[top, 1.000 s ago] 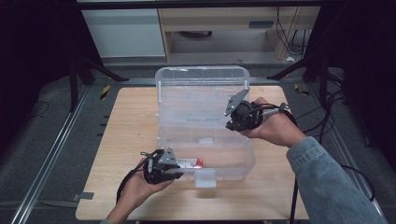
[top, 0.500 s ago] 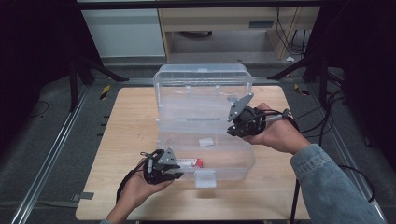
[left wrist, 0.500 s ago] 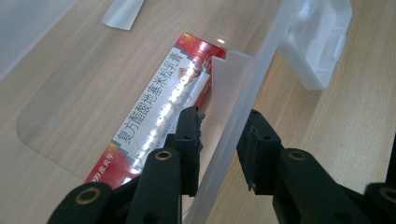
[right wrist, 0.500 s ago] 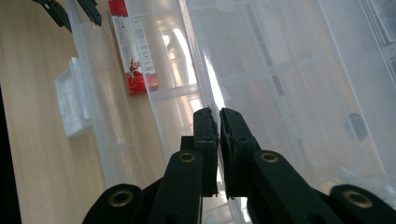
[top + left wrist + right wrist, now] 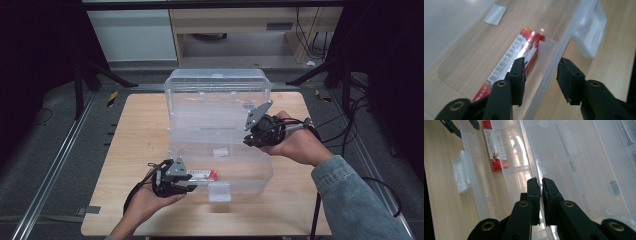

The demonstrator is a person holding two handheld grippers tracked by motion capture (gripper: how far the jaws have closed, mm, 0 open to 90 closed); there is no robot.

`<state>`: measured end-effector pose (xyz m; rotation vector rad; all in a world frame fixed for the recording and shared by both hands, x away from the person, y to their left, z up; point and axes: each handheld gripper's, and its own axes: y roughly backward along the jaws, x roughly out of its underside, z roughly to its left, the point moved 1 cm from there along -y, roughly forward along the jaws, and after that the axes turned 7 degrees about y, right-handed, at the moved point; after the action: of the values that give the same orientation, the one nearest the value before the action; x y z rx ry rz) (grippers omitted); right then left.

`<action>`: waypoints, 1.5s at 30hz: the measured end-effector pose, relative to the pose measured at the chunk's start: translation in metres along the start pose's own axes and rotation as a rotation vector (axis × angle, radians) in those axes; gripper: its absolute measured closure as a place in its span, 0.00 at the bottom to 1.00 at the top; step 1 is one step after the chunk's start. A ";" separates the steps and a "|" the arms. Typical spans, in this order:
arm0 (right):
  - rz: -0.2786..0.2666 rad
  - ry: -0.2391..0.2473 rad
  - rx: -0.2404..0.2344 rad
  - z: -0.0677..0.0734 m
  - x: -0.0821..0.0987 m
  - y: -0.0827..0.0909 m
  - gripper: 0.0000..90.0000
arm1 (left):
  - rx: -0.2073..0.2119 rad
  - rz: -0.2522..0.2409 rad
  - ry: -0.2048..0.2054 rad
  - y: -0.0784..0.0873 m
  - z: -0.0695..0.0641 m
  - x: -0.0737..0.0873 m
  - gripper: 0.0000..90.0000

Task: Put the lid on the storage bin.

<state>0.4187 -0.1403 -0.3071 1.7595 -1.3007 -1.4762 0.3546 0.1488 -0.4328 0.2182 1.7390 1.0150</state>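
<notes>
A clear plastic box (image 5: 250, 184) lies on the wooden table with its lid (image 5: 215, 97) raised. A red carton (image 5: 202, 174) (image 5: 511, 57) (image 5: 495, 147) lies inside along the front wall. My left gripper (image 5: 192, 183) (image 5: 541, 72) straddles that front wall, one jaw inside over the carton and one outside. Its jaws have just been opening, and the pads stand off the wall between them. My right gripper (image 5: 248, 137) (image 5: 541, 182) is shut on the lid's thin right edge. The left gripper (image 5: 461, 126) also shows far off in the right gripper view.
A clear latch tab (image 5: 219, 191) (image 5: 589, 32) (image 5: 461, 173) juts from the box's front. A small white label (image 5: 220, 152) (image 5: 495, 14) lies on the box floor. Bare table (image 5: 135, 130) spreads left of the box. Cables (image 5: 350, 135) trail off the right edge.
My right hand has drawn slightly nearer and lower with the lid's edge in its grip. The left hand has stayed at the box's front wall.
</notes>
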 end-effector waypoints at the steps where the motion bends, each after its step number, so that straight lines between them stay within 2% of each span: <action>1: -0.001 -0.001 0.001 0.000 0.000 0.000 0.95 | 0.005 -0.021 0.007 0.004 0.000 -0.001 0.61; 5: -0.005 0.000 0.000 0.000 0.000 0.000 0.95 | 0.006 -0.090 0.038 0.021 -0.004 -0.008 0.56; 8: -0.007 0.000 -0.001 0.001 0.001 0.000 0.95 | 0.017 -0.134 0.039 0.033 -0.008 -0.013 0.53; 11: -0.011 -0.004 0.000 0.002 0.001 0.000 0.95 | -0.004 -0.170 0.046 0.046 -0.009 -0.020 0.51; 15: -0.018 -0.002 -0.001 0.003 0.002 0.000 0.95 | -0.014 -0.221 0.078 0.064 -0.005 -0.029 0.48; 18: -0.024 0.002 0.000 0.005 0.003 0.000 0.95 | -0.032 -0.265 0.100 0.076 0.002 -0.034 0.48; 23: -0.036 0.000 -0.002 0.008 0.004 0.000 0.96 | -0.077 -0.300 0.153 0.089 0.018 -0.037 0.50; 27: -0.041 0.002 -0.011 0.010 0.005 0.000 0.96 | -0.108 -0.313 0.179 0.095 0.030 -0.038 0.51; 38: -0.047 0.002 -0.026 0.021 0.010 -0.002 0.96 | -0.161 -0.343 0.206 0.104 0.053 -0.054 0.57; 39: -0.050 0.000 -0.027 0.022 0.010 -0.002 0.96 | -0.179 -0.356 0.185 0.104 0.058 -0.056 0.58; 40: -0.055 0.001 -0.030 0.023 0.011 -0.002 0.96 | -0.153 -0.369 0.206 0.103 0.059 -0.058 0.59; 41: -0.057 -0.004 -0.031 0.024 0.012 -0.003 0.96 | -0.160 -0.364 0.235 0.103 0.061 -0.059 0.61; 45: -0.060 0.002 -0.024 0.028 0.013 -0.003 0.96 | -0.171 -0.387 0.274 0.103 0.075 -0.067 0.66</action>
<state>0.3928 -0.1453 -0.3240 1.7981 -1.2341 -1.5160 0.4137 0.2131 -0.3180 -0.3696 1.8320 0.9281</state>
